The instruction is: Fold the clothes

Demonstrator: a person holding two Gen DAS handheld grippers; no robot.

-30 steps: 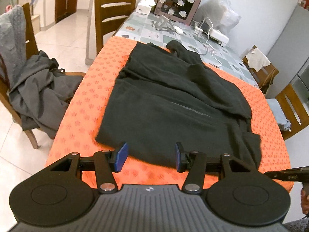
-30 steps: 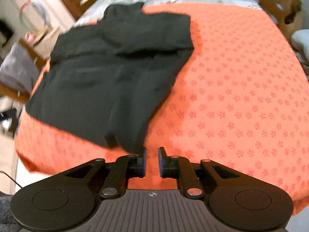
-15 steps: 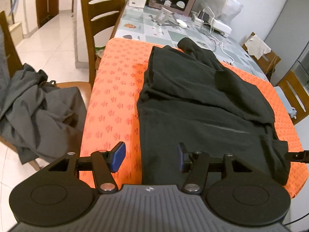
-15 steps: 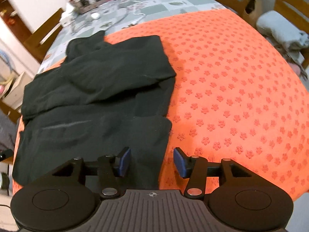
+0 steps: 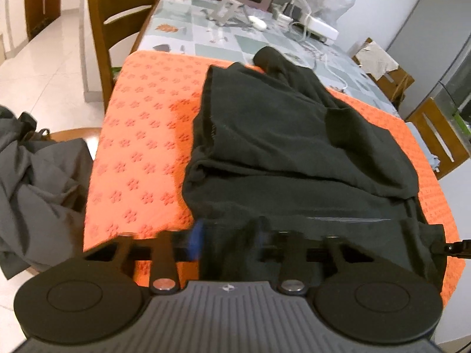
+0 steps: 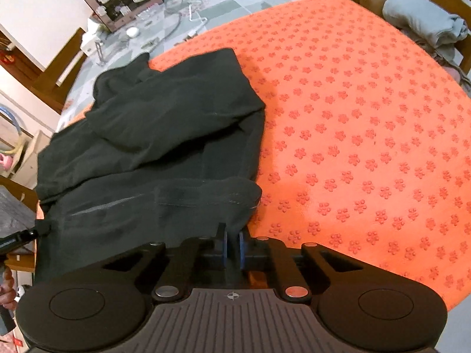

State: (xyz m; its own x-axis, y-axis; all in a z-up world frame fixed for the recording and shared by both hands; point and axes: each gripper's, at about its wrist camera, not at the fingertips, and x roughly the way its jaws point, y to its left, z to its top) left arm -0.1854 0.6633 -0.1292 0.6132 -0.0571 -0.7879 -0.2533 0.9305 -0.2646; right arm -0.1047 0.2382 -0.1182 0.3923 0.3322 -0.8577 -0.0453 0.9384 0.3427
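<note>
I am holding both grippers down at the near hem of the black garment (image 5: 279, 147), which is lying partly folded on the orange mat (image 5: 141, 135) covering the near end of the table. My left gripper (image 5: 226, 239) has just been closing, and its jaws are now pinching a bunched fold of the dark cloth at the garment's near-left corner; the blue pad (image 5: 195, 239) at nine o'clock is pressing against the fabric, while the other pad is lost in the black cloth and motion blur. My right gripper (image 6: 232, 248) has also just been closing, and its two blue pads are standing almost together with a thin edge of the garment's near-right corner running down between them, so I am clamping it there. From the right wrist view the garment (image 6: 153, 153) is spreading from twelve round to nine o'clock, with bare mat (image 6: 368, 135) filling everything from one to four o'clock. A grey heap of clothes (image 5: 35, 200) is sitting on a chair at nine o'clock of my left gripper, off the table, and a wooden chair (image 5: 120, 23) is standing at eleven o'clock, beside the cluttered far end of the table
</note>
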